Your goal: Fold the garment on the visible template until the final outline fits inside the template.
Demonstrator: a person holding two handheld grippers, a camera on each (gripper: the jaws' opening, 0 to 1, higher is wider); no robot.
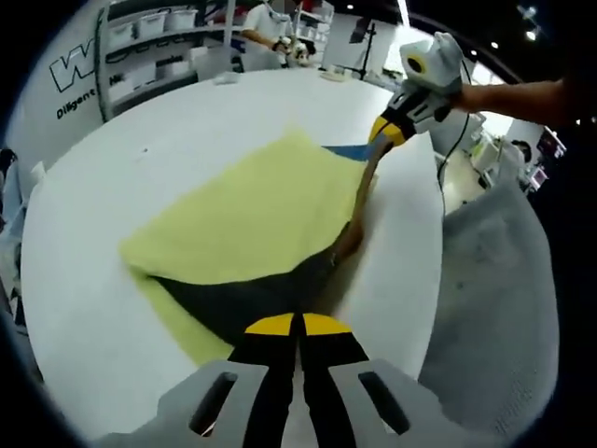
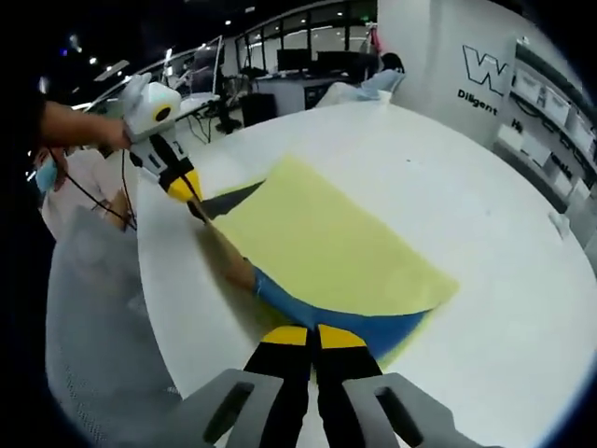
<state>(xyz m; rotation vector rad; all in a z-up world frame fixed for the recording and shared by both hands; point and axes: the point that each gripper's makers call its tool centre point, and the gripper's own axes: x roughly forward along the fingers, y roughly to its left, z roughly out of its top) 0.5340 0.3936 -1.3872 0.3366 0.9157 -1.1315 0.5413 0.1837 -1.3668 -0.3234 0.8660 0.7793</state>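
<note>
**Garment pinched at both ends over the yellow template**

The garment (image 1: 247,303) lies along the near edge of the round white table (image 1: 112,364), mostly tucked under or against a yellow template (image 1: 252,215) that spreads toward the table's middle. In the left gripper view the cloth reads dark near the jaws, brownish further along and blue at its far end; in the right gripper view the blue part (image 2: 359,327) sits just in front of the jaws.

The left gripper (image 1: 298,325) has its jaws closed together at the dark hem, and appears to be pinching it. The right gripper (image 2: 317,336) is likewise clenched at the blue end; seen from the left gripper view, the same tool (image 1: 389,131) stands over the far end of the cloth strip.

My reading is that a fold along the table-edge side is in hand. To do it well, both ends should travel together and level, so the fold line stays straight and the cloth does not drag the template sideways. Lay the edge inside the yellow outline before letting go, and keep everything on the table.

Storage bins on shelving (image 1: 154,37) stand beyond the table's far edge; their contents cannot be made out.
</note>
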